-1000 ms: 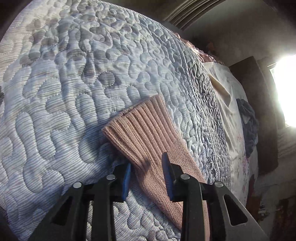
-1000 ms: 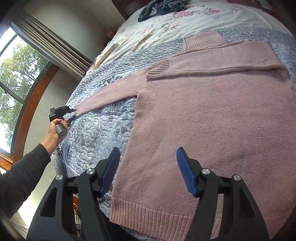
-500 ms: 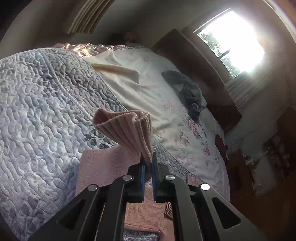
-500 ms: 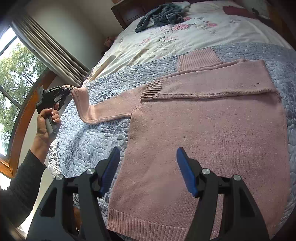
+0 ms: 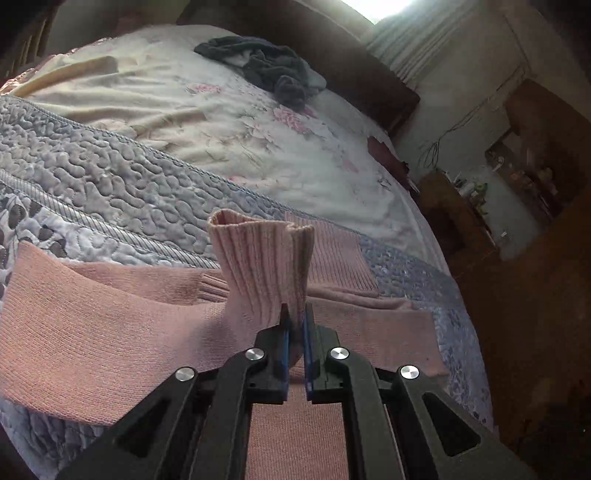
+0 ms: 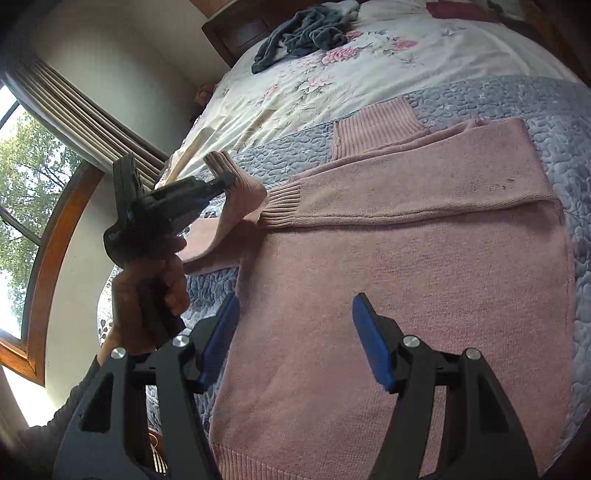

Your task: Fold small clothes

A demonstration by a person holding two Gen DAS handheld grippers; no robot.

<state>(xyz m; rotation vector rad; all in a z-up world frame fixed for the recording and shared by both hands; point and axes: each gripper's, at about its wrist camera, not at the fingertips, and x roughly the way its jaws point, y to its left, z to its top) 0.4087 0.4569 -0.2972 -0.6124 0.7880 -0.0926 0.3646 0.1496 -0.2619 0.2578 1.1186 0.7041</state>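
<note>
quilted bed — window beside

Pink ribbed sweater on a grey-blue quilted bedspread, beside a cream floral sheet and seemingly dark-grey garment.

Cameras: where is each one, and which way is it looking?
Left wrist: on the left hand-held gripper, facing across the bed toward the headboard; its fingers pinch the sweater cuff.
Right wrist: on the open right hand-held gripper, above the sweater; a hand shows.
Shared: sweater, cuff, grey clothes.
</note>
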